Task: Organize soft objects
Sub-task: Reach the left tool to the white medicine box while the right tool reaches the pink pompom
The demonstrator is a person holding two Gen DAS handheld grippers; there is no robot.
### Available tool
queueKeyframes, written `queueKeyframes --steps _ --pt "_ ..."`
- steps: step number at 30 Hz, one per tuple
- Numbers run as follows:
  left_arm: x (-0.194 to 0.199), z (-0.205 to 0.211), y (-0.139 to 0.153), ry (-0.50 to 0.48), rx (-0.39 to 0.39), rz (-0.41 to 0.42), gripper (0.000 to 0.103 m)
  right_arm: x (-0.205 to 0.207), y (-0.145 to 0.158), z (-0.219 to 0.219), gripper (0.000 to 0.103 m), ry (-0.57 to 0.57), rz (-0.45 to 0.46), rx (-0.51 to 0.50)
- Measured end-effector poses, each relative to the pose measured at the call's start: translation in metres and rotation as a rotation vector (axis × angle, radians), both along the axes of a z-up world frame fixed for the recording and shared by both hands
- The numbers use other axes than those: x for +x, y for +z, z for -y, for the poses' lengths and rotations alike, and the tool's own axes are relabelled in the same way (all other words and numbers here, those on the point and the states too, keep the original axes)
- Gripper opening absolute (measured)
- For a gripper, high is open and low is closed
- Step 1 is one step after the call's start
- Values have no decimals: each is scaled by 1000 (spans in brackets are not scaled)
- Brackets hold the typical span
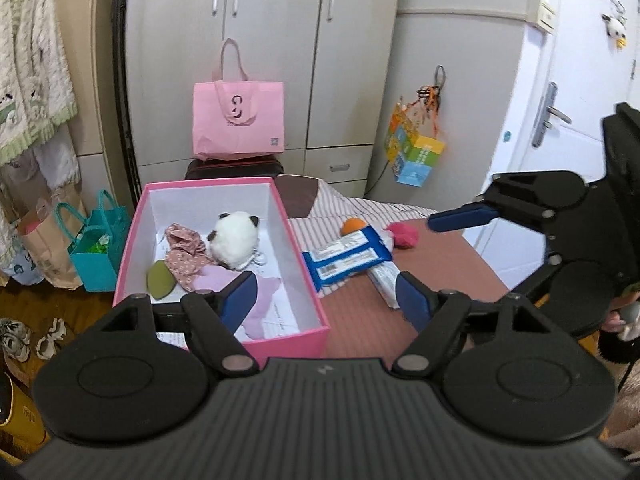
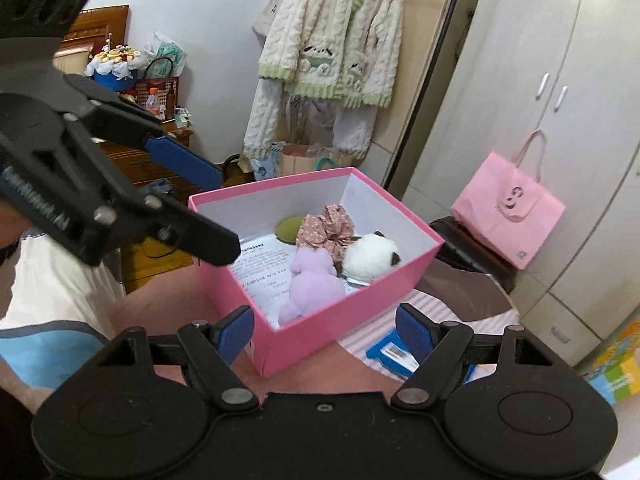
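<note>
A pink box (image 1: 306,276) stands on the bed. It holds a panda plush (image 1: 234,240), a floral pink cloth (image 1: 184,256), a green pad (image 1: 160,280) and a lilac plush (image 2: 314,280) on a printed sheet. My left gripper (image 1: 326,296) hovers open over the box's near right corner, nothing between its fingers. Right of the box lie blue packets (image 1: 348,258), an orange ball (image 1: 354,226) and a pink fluffy ball (image 1: 404,234). My right gripper (image 2: 326,336) is open and empty above the box's near corner (image 2: 320,340). The left gripper (image 2: 228,212) shows beside it.
A pink tote bag (image 1: 238,120) sits on a dark stool before the wardrobe (image 1: 276,40). Teal and brown gift bags (image 1: 98,252) and shoes (image 1: 16,336) are on the floor left of the bed. A cream cardigan (image 2: 332,40) hangs by a wooden dresser (image 2: 136,168).
</note>
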State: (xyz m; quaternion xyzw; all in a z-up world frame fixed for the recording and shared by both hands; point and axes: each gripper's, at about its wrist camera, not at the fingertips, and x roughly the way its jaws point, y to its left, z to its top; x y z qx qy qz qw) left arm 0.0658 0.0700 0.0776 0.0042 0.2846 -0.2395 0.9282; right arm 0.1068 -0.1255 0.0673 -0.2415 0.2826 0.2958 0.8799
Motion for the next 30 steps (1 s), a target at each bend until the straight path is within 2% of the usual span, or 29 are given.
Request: queueKeyframes --steps 7,14,18,24,27,30 --pt "-25 29 -5 -77 -8 14 76 -33 -4 56 82 -72 32 45" --pt "-27 74 -33 -196 -8 -32 76 -29 -36 110 82 -198 -34 173" --pt "-13 97 -48 -239 -13 -69 76 -17 -52 136 82 -252 -62 232" --pt "16 121 -70 -221 -14 -81 76 10 -77 163 82 -291 -40 287" --pt "39 128 -86 -216 -54 -160 76 23 -90 174 82 -325 -17 318" --pt "56 139 -103 -199 -54 -179 76 40 -100 191 82 -372 -10 385"
